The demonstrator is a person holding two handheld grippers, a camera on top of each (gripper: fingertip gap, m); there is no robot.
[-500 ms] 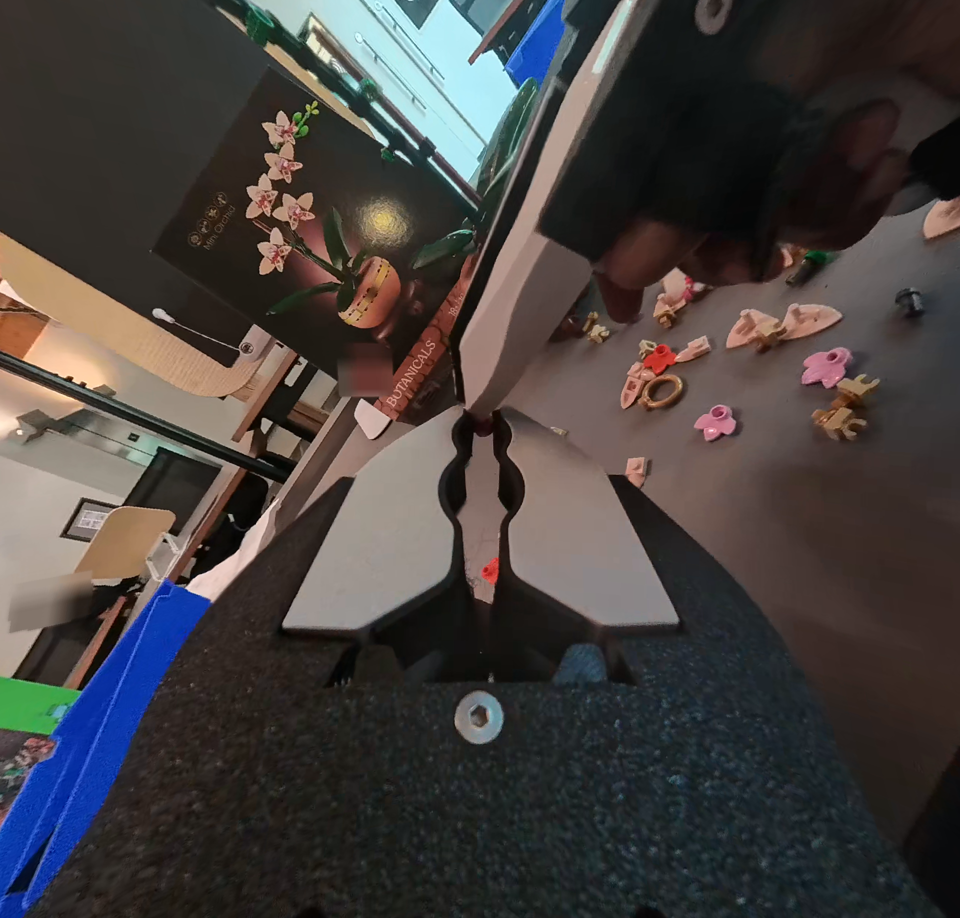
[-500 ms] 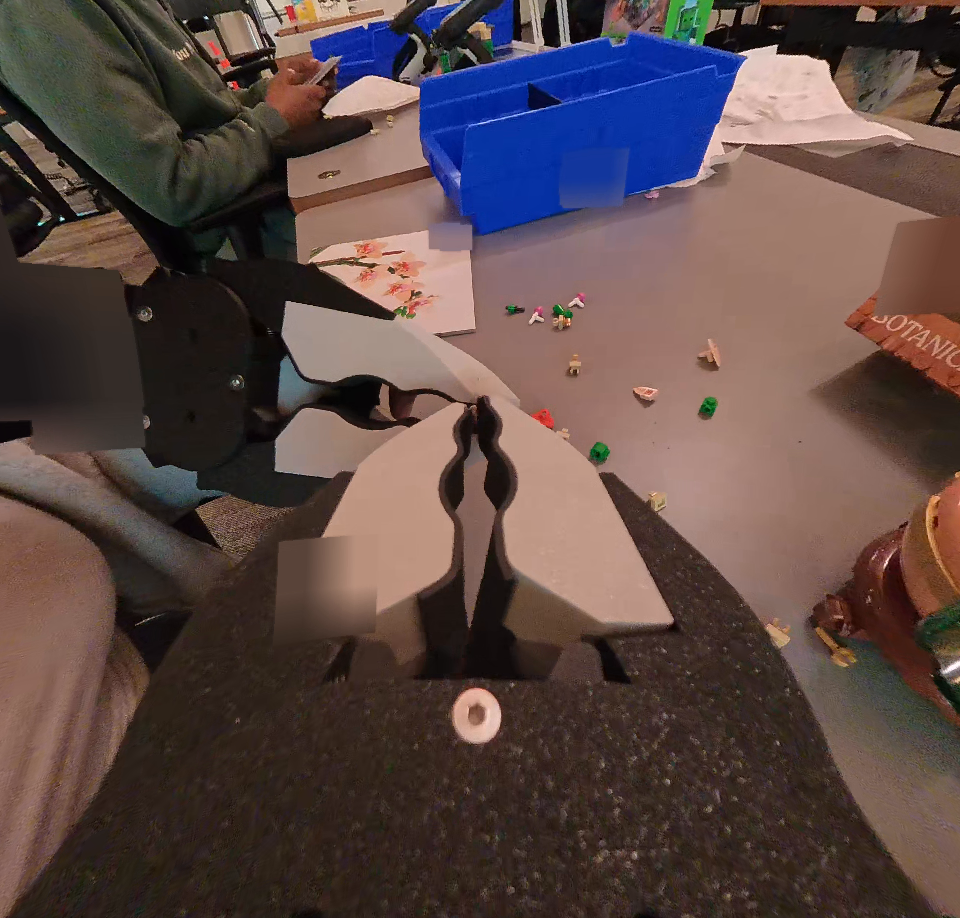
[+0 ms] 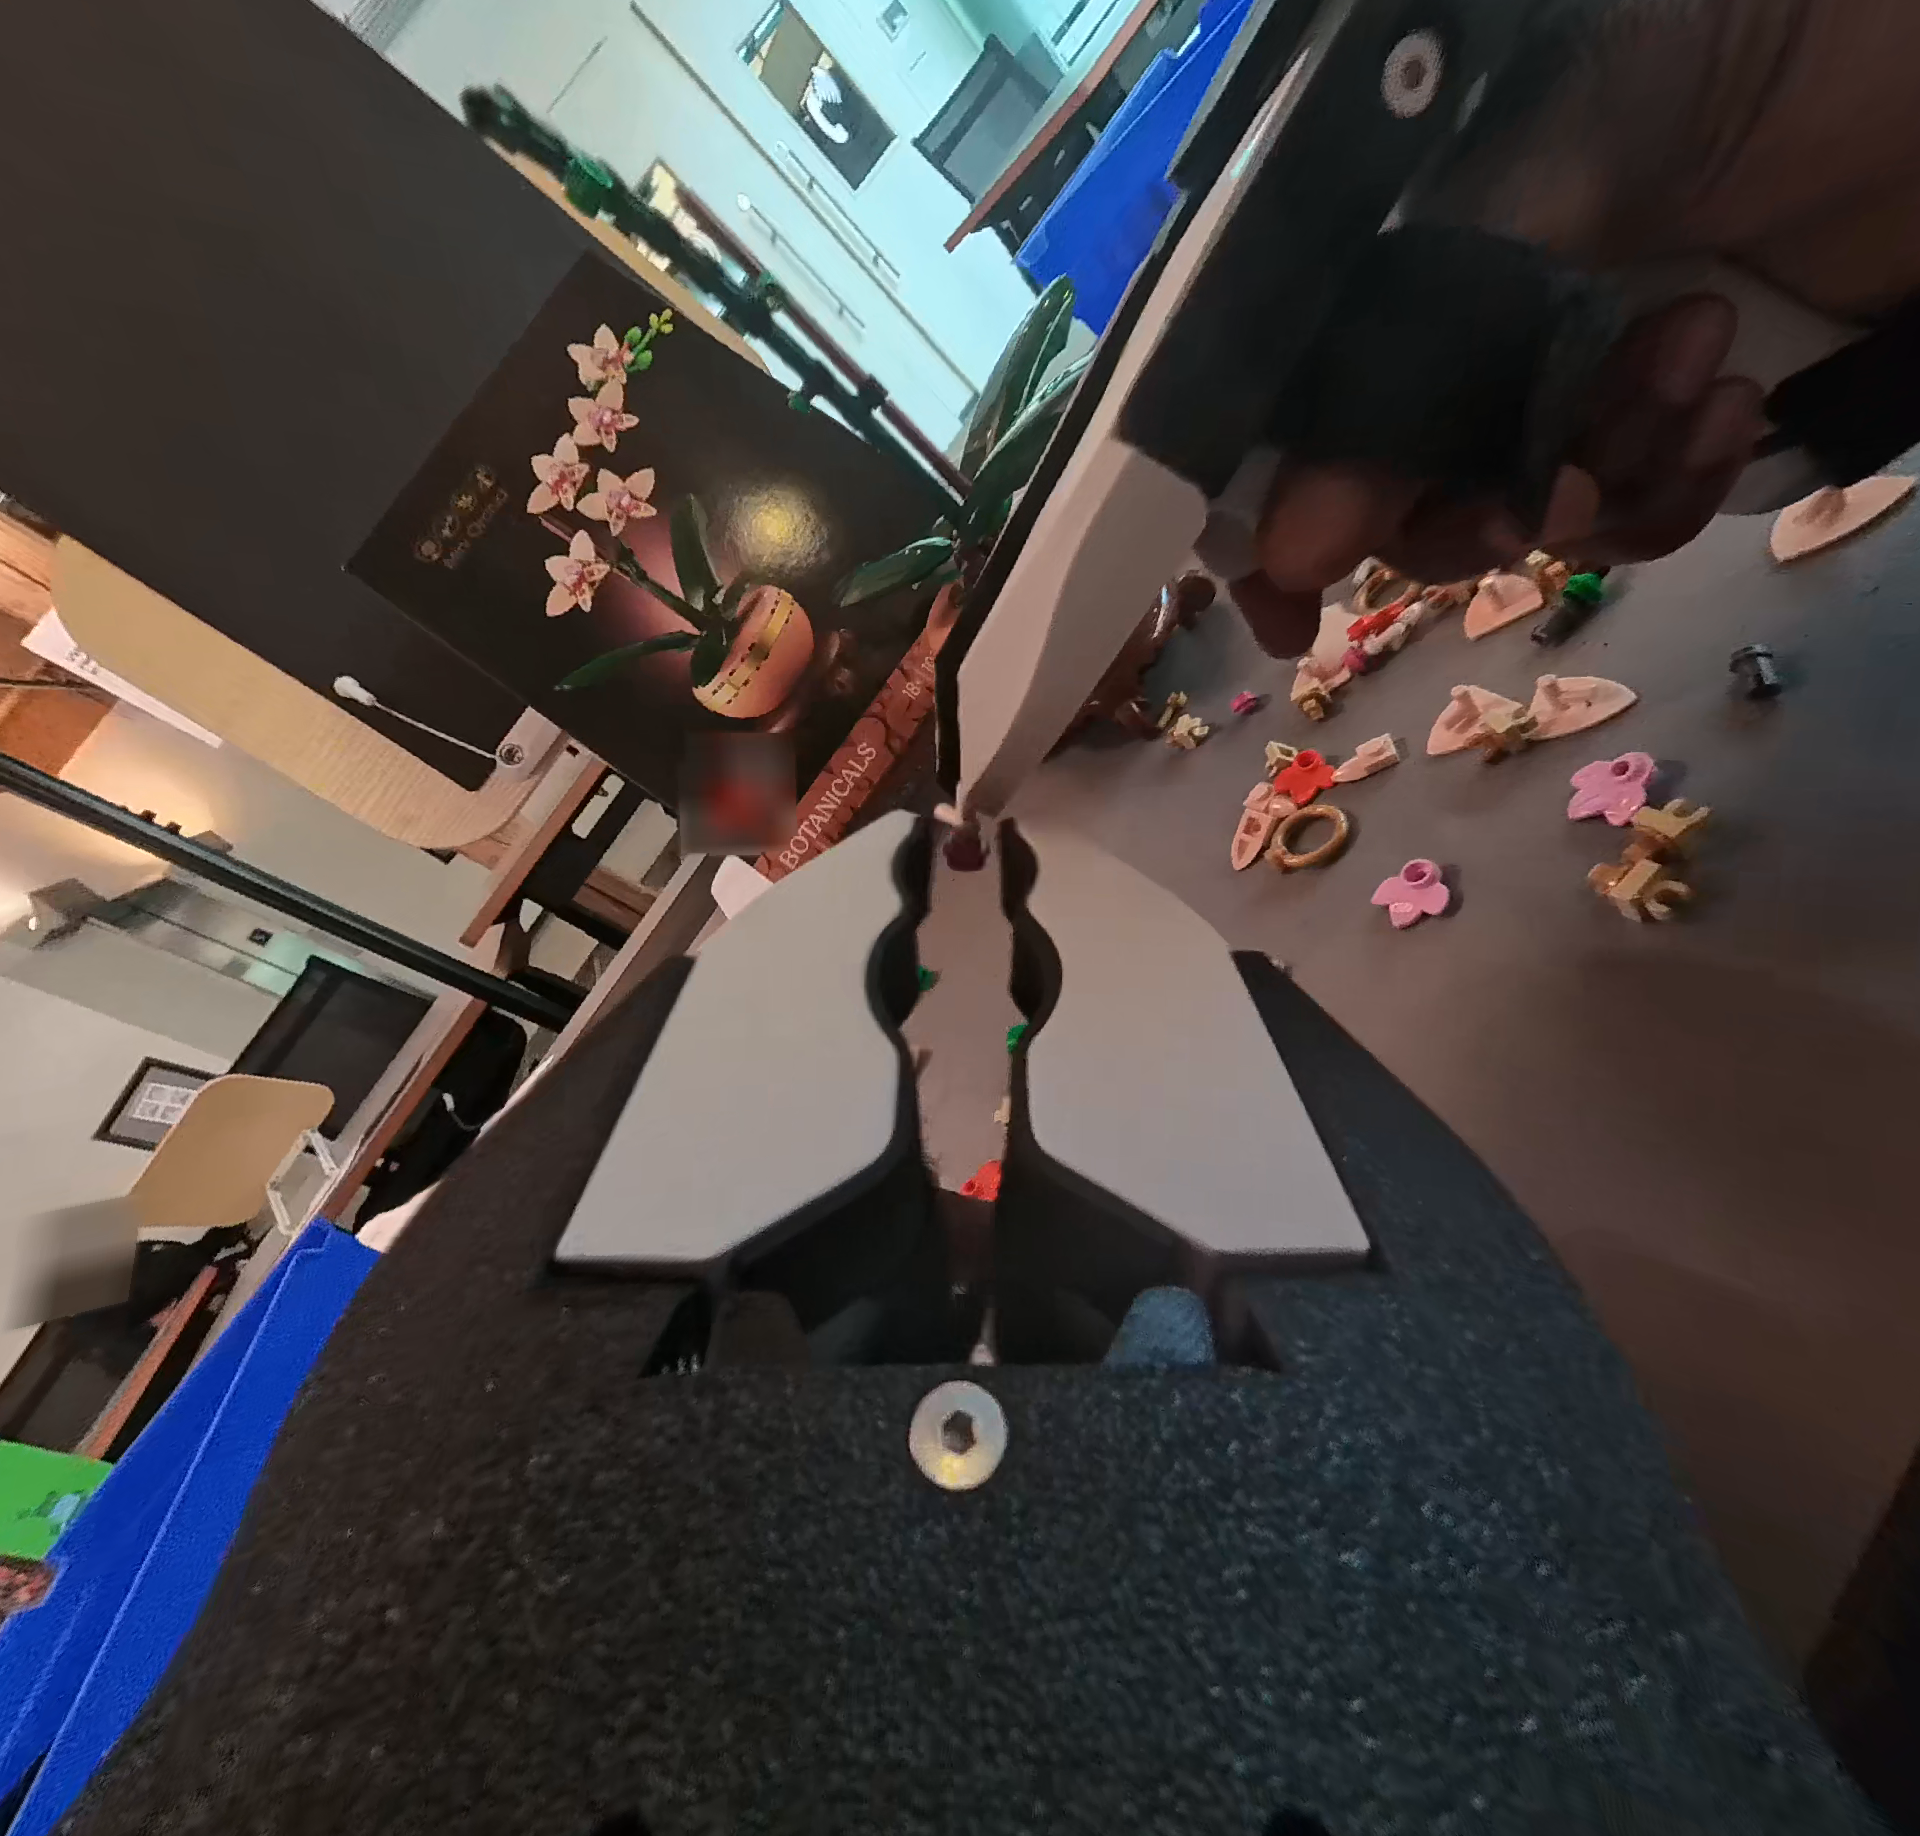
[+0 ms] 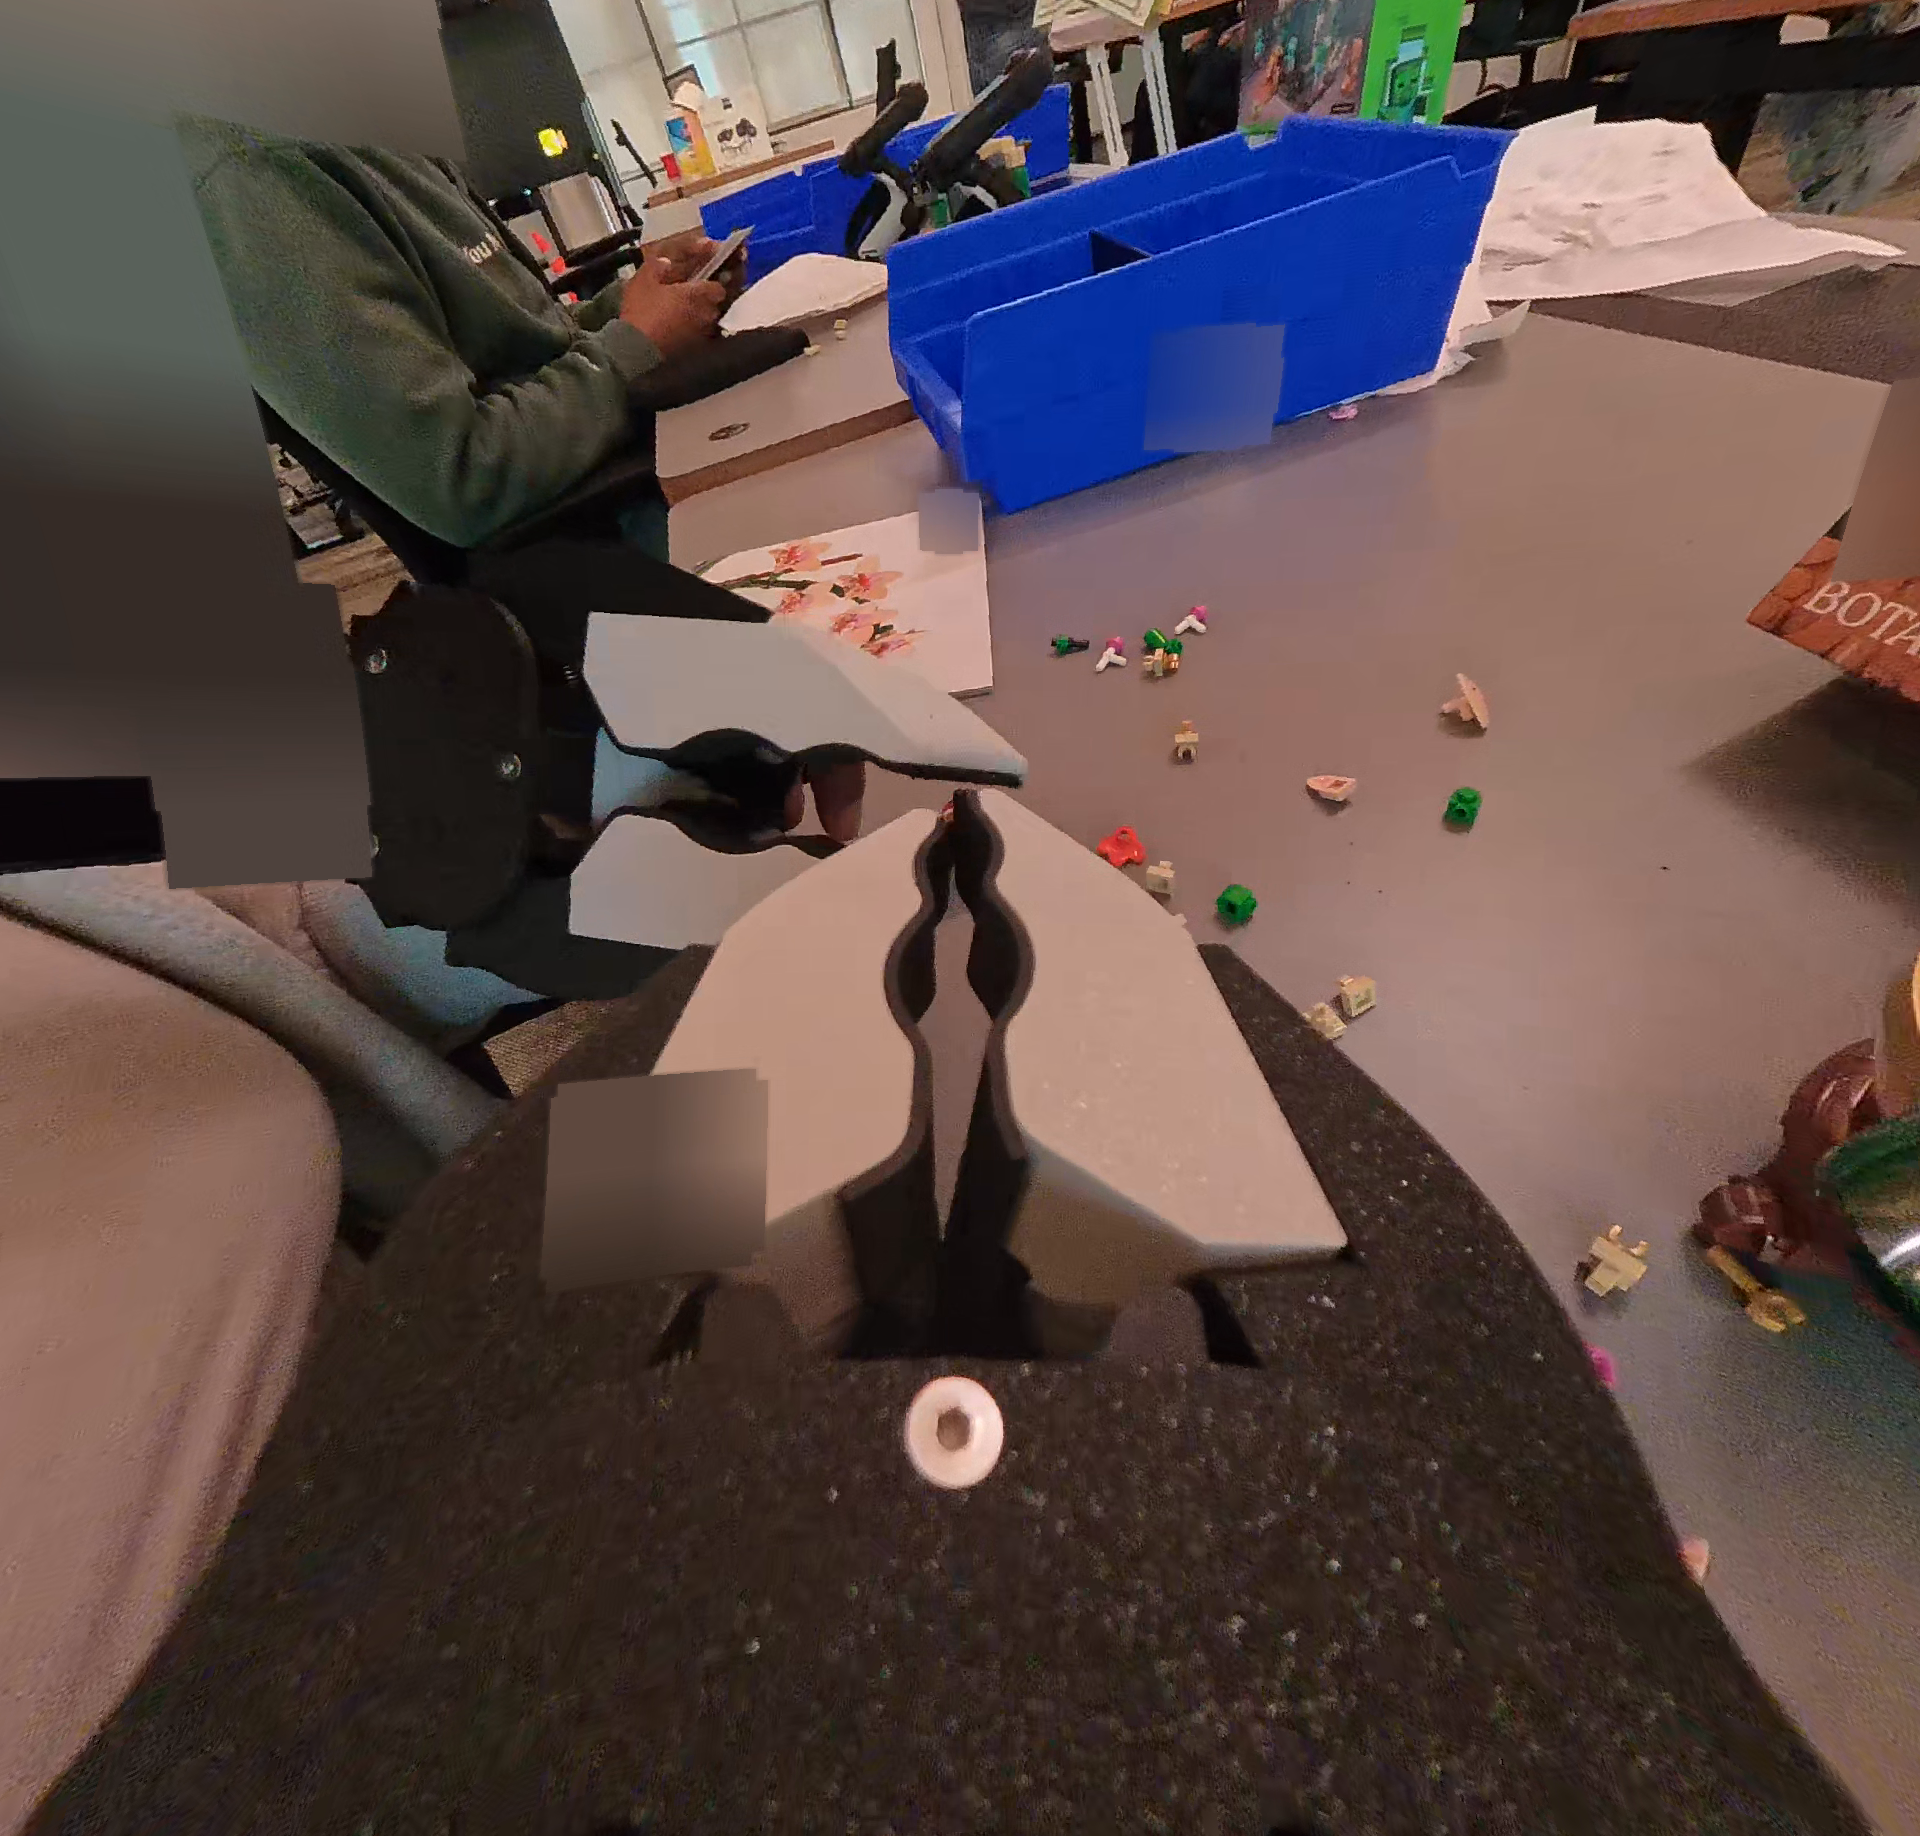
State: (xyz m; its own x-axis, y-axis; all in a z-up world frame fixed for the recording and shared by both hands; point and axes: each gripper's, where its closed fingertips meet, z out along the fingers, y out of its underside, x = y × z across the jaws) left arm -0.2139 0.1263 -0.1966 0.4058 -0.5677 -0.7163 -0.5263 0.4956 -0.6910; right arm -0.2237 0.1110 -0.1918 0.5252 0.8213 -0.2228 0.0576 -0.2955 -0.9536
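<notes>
Dark-red small piece [image 3: 961, 848] still in left gripper [image 3: 961, 830] jaws, right gripper [image 4: 961, 799] jaws closed, tips touching.

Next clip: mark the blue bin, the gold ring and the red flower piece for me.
blue bin [image 4: 1091, 373]: right wrist view, front wall.
gold ring [image 3: 1311, 834]: left wrist view, its band, on the table.
red flower piece [image 3: 1303, 776]: left wrist view, centre of the piece, just above the ring.

I see soft indoor light; windows [image 4: 727, 30] glow behind the blue bin [image 4: 1195, 290]. Glare spots the box [image 3: 665, 539]. Edges bend; near foam blurs.
</notes>
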